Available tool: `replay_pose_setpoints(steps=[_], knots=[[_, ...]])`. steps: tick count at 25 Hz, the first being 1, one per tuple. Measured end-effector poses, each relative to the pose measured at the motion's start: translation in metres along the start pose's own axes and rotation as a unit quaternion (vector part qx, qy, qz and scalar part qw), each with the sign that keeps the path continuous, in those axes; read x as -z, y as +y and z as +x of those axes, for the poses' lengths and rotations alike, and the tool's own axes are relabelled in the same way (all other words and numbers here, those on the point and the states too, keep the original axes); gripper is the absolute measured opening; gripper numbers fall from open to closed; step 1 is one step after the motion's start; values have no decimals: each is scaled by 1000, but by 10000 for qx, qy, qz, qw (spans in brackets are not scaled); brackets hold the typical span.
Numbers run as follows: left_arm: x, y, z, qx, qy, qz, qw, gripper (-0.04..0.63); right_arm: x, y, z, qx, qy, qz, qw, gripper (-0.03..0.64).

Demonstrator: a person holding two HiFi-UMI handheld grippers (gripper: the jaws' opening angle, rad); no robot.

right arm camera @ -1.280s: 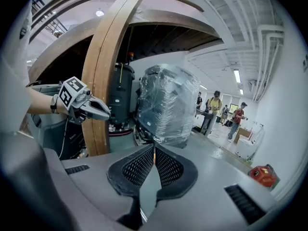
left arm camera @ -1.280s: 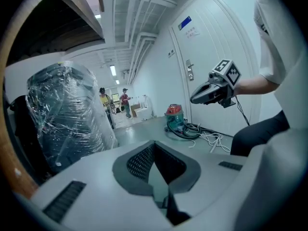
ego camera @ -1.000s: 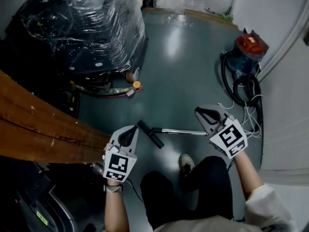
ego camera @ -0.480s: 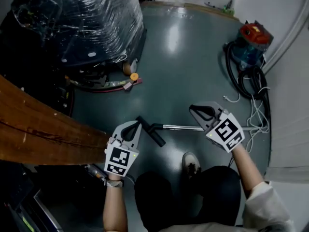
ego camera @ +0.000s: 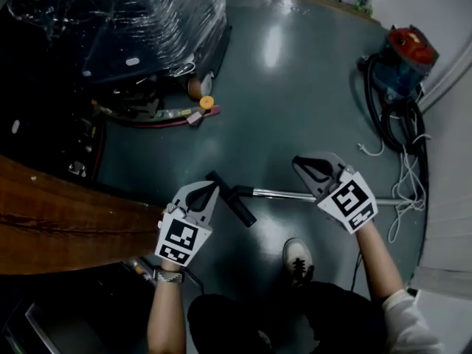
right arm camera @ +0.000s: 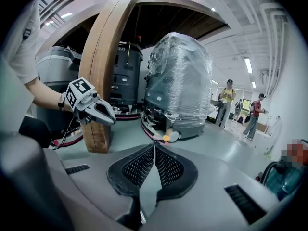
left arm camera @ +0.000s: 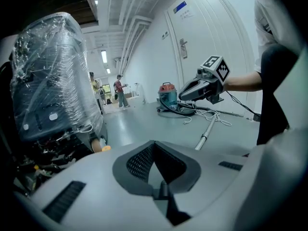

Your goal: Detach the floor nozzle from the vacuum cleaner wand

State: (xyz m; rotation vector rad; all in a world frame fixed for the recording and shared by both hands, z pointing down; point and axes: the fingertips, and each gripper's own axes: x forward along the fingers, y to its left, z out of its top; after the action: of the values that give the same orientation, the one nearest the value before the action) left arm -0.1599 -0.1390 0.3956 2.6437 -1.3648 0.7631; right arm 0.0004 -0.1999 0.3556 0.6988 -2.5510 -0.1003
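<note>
Nozzle [ego camera: 233,200], black and bar-shaped, lies on the grey-green floor [ego camera: 295,94] in the lower middle of the head view. It is joined to the metal wand [ego camera: 284,195], which runs off to the right along the floor. At far left a wooden beam [ego camera: 59,223] crosses the frame. Above it stands a big machine [ego camera: 155,21] wrapped in clear film, with an orange disc [ego camera: 207,102] on the floor at its foot. The left gripper [ego camera: 211,189] hangs with its tips just beside the nozzle's left end; whether it touches cannot be told. Its own view shows the jaws clenched together with nothing between them. Right of the nozzle, the right gripper [ego camera: 301,164] hovers over the wand and covers part of it in the head view. The left gripper view shows it clear of the floor, with the wand lying below it. Its jaws too are pressed together and empty. Below the wand a light shoe [ego camera: 297,257] rests on the floor. At far right, by the wall [ego camera: 450,146], sits the red-topped vacuum [ego camera: 402,54]. Its black hose [ego camera: 394,124] is coiled beside it, and a white cable [ego camera: 404,198] trails near the wand's far end. In the right gripper view two people [right arm camera: 226,107] stand far off down the hall.
</note>
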Motion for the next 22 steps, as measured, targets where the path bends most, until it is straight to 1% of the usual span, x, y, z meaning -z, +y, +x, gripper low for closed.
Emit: replay_pose_setpoints(steps=[4, 8, 13, 16, 18, 22], knots=[[24, 11, 24, -61, 46, -83, 9999, -2, 37, -2, 20, -38, 31, 83, 10000, 31], [38, 8, 49, -65, 107, -109, 9999, -2, 71, -9, 35, -68, 90, 239, 9996, 31], [51, -7, 81, 213, 70, 56, 9997, -2, 106, -8, 54, -169, 204, 470, 9985, 31], [60, -9, 99, 242, 103, 142, 9996, -2, 126, 0, 67, -356, 393, 212, 9984, 31], [70, -13, 108, 234, 184, 101, 9995, -2, 137, 5, 74, -452, 441, 98, 9980, 31], [88, -30, 117, 464, 264, -15, 9986, 0, 151, 14, 83, -559, 416, 265, 9972, 31]])
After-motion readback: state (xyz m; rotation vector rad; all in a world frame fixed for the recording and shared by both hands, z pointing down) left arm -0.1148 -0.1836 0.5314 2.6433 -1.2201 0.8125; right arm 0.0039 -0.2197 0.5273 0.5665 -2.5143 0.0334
